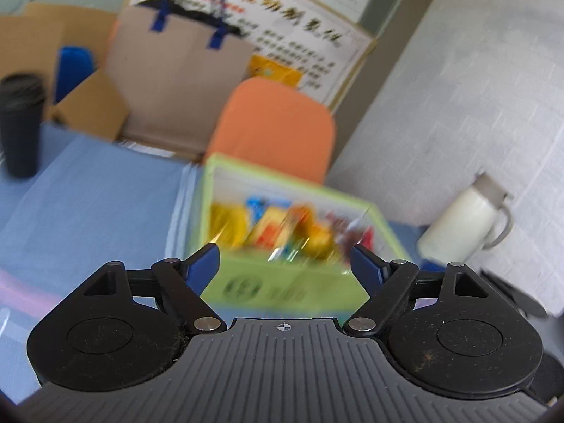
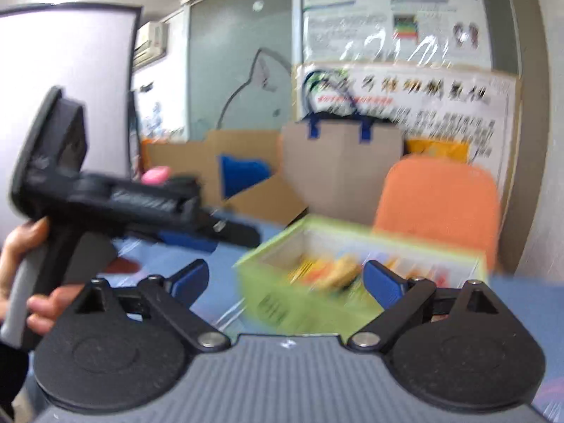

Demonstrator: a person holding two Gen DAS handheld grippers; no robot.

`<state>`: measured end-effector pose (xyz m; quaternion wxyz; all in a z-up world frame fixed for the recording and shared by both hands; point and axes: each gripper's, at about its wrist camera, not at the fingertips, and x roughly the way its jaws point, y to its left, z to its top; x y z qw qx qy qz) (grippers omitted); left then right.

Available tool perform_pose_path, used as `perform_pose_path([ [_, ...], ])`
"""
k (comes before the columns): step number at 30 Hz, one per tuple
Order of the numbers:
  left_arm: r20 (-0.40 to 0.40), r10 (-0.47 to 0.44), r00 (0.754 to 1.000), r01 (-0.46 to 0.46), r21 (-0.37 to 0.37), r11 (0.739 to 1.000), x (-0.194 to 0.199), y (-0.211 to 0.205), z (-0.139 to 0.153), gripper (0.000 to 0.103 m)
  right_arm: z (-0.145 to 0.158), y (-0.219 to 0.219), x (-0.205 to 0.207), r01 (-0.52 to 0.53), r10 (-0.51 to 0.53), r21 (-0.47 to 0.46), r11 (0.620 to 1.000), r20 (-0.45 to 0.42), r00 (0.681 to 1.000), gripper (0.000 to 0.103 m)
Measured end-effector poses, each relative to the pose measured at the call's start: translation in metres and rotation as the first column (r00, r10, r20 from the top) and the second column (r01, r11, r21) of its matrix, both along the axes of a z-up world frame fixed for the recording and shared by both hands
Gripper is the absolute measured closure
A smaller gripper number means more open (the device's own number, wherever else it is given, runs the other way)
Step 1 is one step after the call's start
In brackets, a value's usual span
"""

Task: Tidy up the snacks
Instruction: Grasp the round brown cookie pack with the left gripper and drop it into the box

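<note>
Left wrist | left hand-held gripper (image 1: pixel 285 264) agape, empty | right hand-held gripper (image 2: pixel 285 278) agape | green box (image 1: pixel 292 282) ahead

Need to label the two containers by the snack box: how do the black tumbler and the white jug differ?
The tumbler is black; the jug is white with a grey top. The jug has a side handle; the tumbler shows none. The tumbler stands far left of the green box, the jug to its right. Both stand upright on the blue tablecloth.
</note>
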<state>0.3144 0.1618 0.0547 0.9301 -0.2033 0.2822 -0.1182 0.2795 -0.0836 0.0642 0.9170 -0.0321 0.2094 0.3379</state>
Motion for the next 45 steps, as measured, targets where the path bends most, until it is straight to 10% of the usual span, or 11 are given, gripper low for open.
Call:
perform_pose_path([
  [8, -0.179, -0.054, 0.982, 0.03, -0.135, 0.99, -0.05, 0.012, -0.066, 0.047, -0.079, 0.031, -0.046, -0.027, 0.02, -0.023, 0.999, -0.258, 0.966, 0.009],
  [22, -0.264, -0.249, 0.932, 0.22, -0.133, 0.966, -0.012, -0.012, -0.082, 0.074, -0.089, 0.058, -0.025, -0.051, 0.026, -0.092, 0.995, -0.255, 0.967, 0.009],
  [35, -0.231, -0.297, 0.926, 0.29, -0.066, 0.955, -0.109, -0.065, -0.088, 0.065, -0.096, 0.026, -0.094, 0.004, -0.033, -0.15, 0.989, -0.19, 0.981, 0.001],
  [40, -0.247, -0.226, 0.942, 0.221, -0.049, 0.974, -0.106, -0.065, -0.08, 0.029, -0.1, 0.033, -0.105, 0.076, -0.102, -0.183, 0.98, -0.138, 0.985, 0.001],
  [45, -0.226, -0.208, 0.951, 0.21, -0.019, 0.978, -0.111, -0.057, -0.073, 0.035, -0.091, 0.013, -0.104, 0.09, -0.114, -0.146, 0.985, -0.17, 0.979, 0.001],
])
